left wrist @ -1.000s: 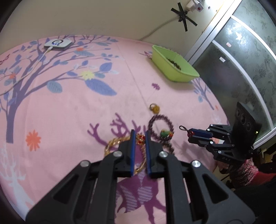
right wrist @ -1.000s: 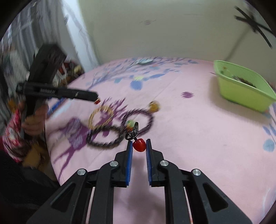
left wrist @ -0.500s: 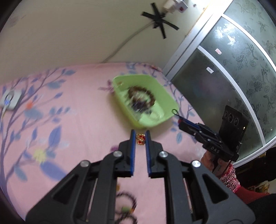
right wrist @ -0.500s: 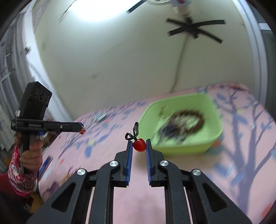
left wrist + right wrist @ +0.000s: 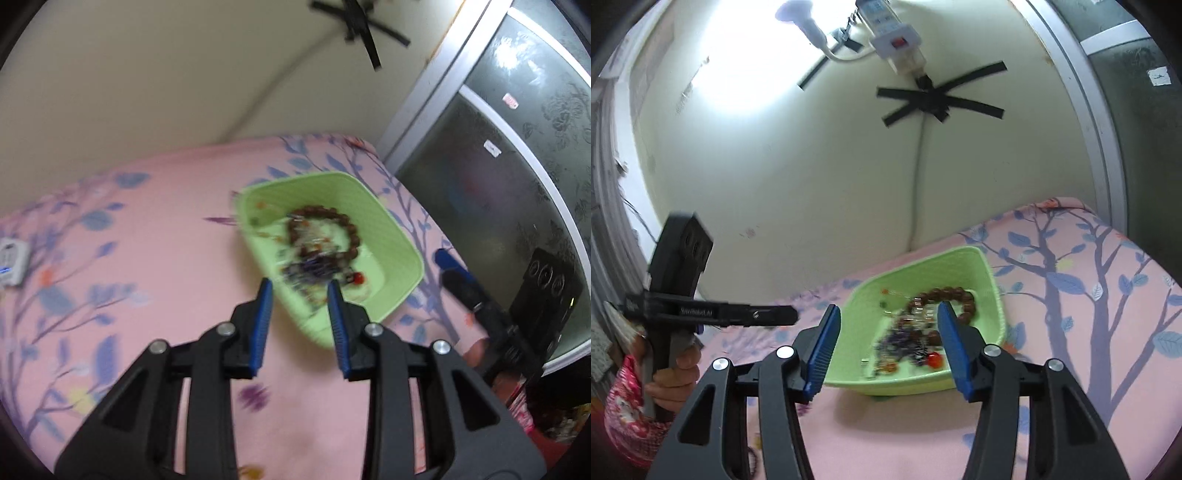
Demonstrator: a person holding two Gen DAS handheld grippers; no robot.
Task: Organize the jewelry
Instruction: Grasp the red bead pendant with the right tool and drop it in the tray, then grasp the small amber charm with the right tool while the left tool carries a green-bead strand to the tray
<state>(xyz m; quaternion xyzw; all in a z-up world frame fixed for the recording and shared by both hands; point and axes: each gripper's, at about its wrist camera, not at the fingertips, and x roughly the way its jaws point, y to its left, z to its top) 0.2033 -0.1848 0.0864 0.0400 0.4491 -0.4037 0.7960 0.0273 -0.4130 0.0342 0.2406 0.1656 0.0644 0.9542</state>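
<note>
While both claws hang over the pink floral sheet (image 5: 155, 236), the green tray (image 5: 391, 236) sits right ahead of them, close to the wall and the frosted sliding door (image 5: 517, 177). Left gripper (image 5: 300, 286): blue pads spread apart, nothing between them, tips over the tray's near edge. Right gripper (image 5: 888, 310): spread wide too, empty, framing the tray (image 5: 991, 291) from this side. Down inside the tray, a brown bead bracelet (image 5: 351, 230) curls round the middle, with a purple tangle (image 5: 314, 264) of smaller pieces beside it, too blurred to name, and a red charm (image 5: 360, 277) near the front corner. The right camera picks out the same red charm (image 5: 933, 359) lying on the tray floor just off its right finger, and the brown bead bracelet (image 5: 955, 295) behind. Off to the side, the left gripper (image 5: 790, 316) shows in profile, a hand (image 5: 674, 373) wrapped round its handle. On the wall above, black tape (image 5: 934, 98) crosses over a cable below a power strip (image 5: 894, 33).
</note>
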